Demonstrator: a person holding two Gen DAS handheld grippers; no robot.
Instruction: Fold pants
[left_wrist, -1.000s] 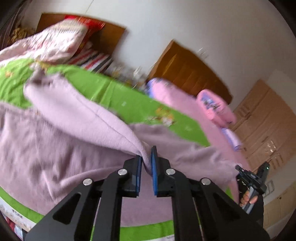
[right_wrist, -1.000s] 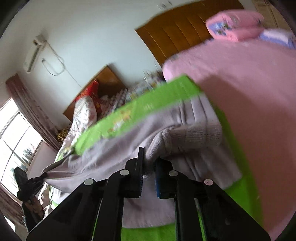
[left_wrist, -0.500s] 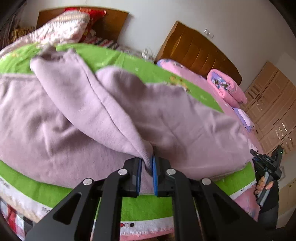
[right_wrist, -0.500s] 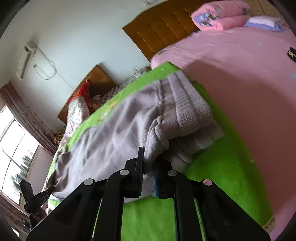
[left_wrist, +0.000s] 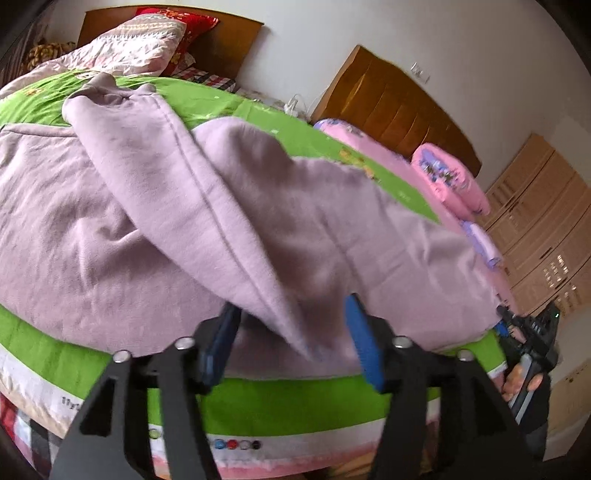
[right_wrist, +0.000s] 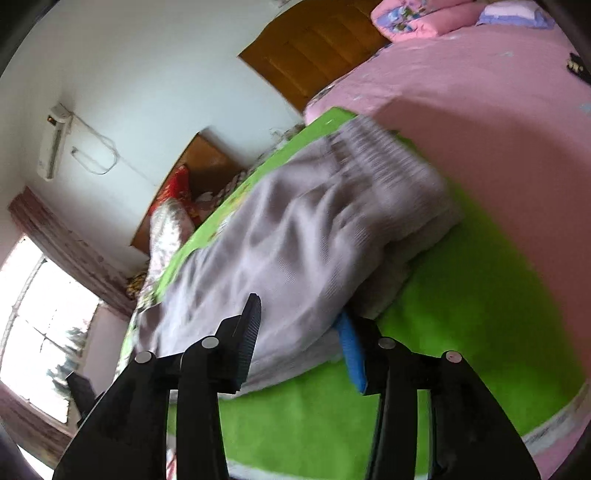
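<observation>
Left gripper (left_wrist: 291, 332) and right gripper (right_wrist: 299, 332) have just been opening, both released; lilac pants (left_wrist: 166, 206) lie loose between them toward 12 o'clock.

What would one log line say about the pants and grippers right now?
pants: folded over, lying on green sheet | left gripper: jaws just opened, cloth between, not pinched | right gripper: jaws just opened, cloth between | step: letting go
</observation>
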